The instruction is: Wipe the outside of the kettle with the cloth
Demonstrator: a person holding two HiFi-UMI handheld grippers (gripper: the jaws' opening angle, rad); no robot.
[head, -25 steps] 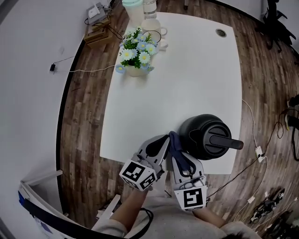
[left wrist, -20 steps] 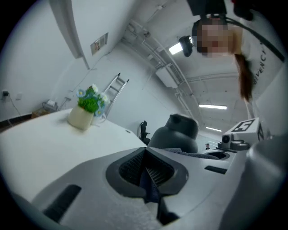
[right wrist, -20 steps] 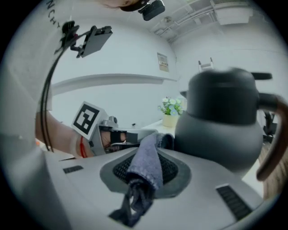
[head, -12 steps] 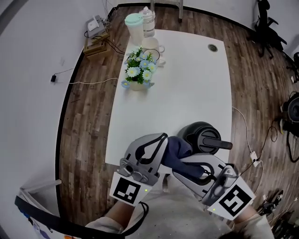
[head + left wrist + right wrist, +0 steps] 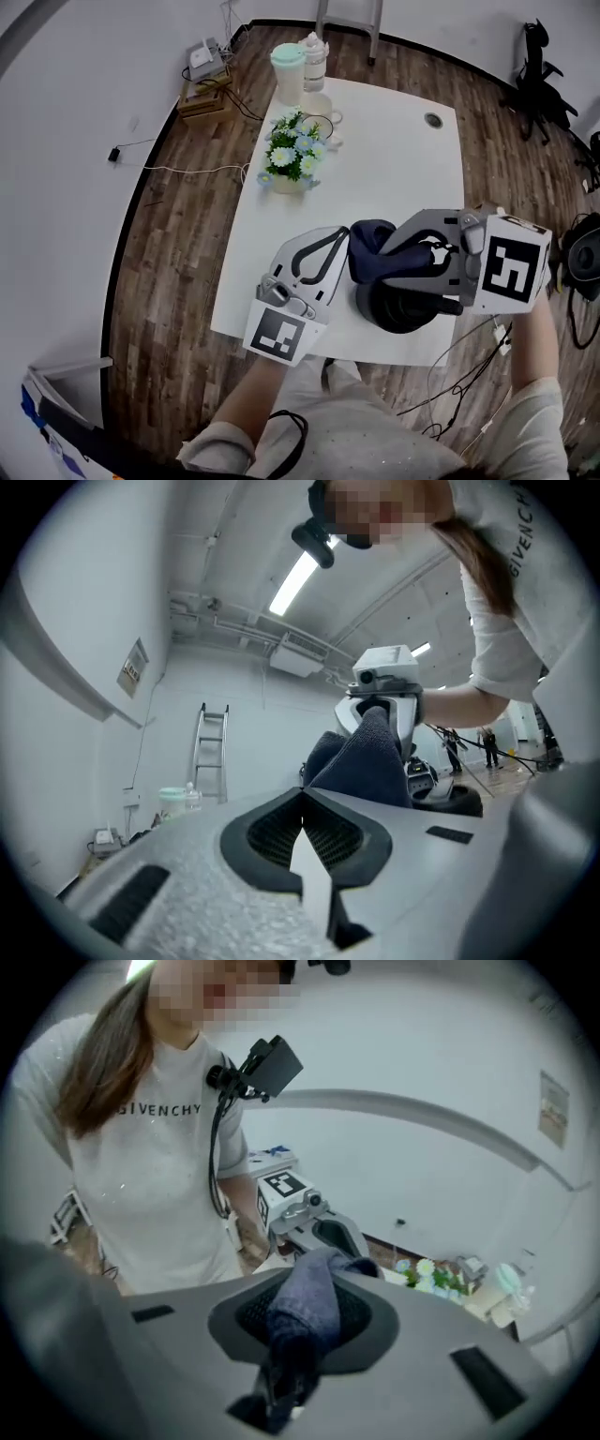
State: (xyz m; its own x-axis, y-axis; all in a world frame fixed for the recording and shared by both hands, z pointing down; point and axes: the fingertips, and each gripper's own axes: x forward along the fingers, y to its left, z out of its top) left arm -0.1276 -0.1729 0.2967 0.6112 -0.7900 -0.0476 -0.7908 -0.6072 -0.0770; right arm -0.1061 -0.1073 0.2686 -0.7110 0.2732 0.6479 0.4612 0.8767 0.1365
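1. Dark-blue cloth (image 5: 373, 251) hangs bunched at the centre of the head view. It is pinched in the jaws of the right gripper (image 5: 398, 251), which reaches in from the right side of the frame.
2. Its own view shows those jaws closed on a fold of the cloth, the fabric spilling out over the tips.
3. Black and rounded, the kettle (image 5: 398, 314) stands on the white counter (image 5: 394, 159) near its lower edge. It sits just below the cloth and the right gripper, which cover its upper part. Whether the cloth touches it cannot be told.
4. Coming in from the lower left, the left gripper (image 5: 339, 242) has its tips just beside the cloth.
5. The left gripper view shows its jaws together with nothing between them, the cloth beyond the tips.
6. A pot of blue and white flowers (image 5: 292, 157) stands well apart on the counter's upper left side. A mint-lidded jug (image 5: 288, 70) and a clear bottle (image 5: 314, 61) stand at the counter's top left corner.
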